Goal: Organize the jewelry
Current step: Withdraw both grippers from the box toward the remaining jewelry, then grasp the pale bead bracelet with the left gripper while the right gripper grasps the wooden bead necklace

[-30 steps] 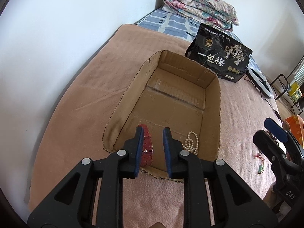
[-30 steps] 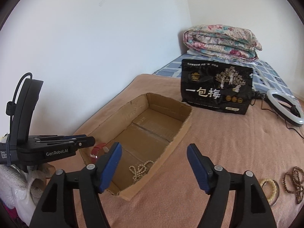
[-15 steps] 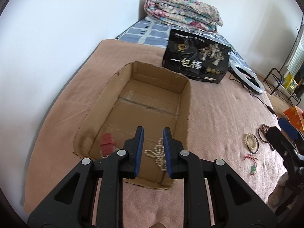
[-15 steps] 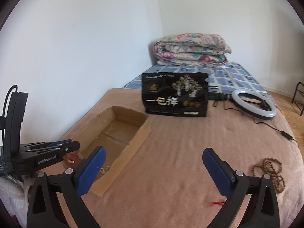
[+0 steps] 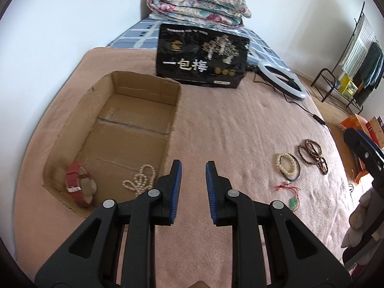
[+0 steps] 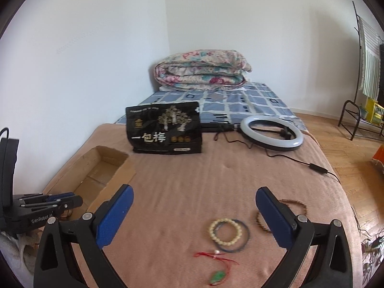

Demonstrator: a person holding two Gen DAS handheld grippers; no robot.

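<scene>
Bare blanket (image 6: 192, 182) is left open mid-bed; passage is blocked by the cardboard box (image 5: 134, 79) at the left edge and black bag (image 6: 165, 129) behind.

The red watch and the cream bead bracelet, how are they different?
The red watch lies inside the cardboard box; the cream bead bracelet lies outside it on the pink blanket. The watch is a red strap with a buckle, tipped on its side; the bracelet is a flat ring of pale round beads. A thin dark band lies by the bracelet. No gripper holds either.
</scene>
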